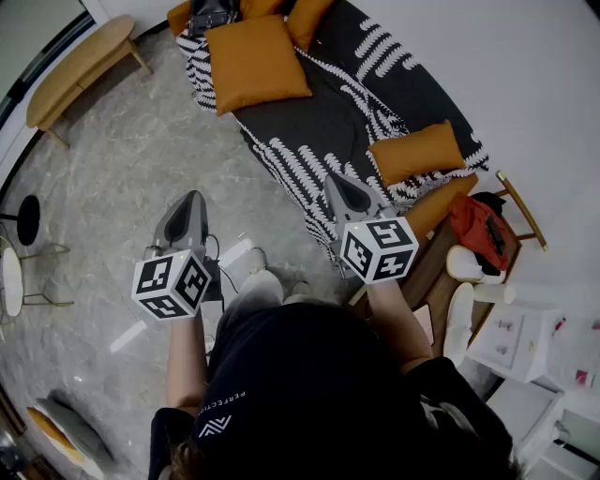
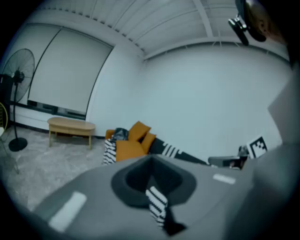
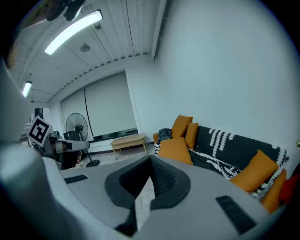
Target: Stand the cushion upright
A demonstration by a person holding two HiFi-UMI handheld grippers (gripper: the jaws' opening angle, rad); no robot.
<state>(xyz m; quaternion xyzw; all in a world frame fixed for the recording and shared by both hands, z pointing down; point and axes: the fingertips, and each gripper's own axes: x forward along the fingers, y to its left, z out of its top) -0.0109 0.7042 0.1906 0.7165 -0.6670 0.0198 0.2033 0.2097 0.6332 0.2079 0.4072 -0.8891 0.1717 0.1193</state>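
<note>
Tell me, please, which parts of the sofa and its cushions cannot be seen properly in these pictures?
Head view: the back cushions are cut off by the top edge.
Left gripper view: the sofa's near end is hidden behind the left gripper's own body.
Right gripper view: the rightmost cushion is cut off by the dark rim.

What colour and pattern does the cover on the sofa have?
The sofa cover is black with white leaf-like stripes; the head view shows it best.
</note>
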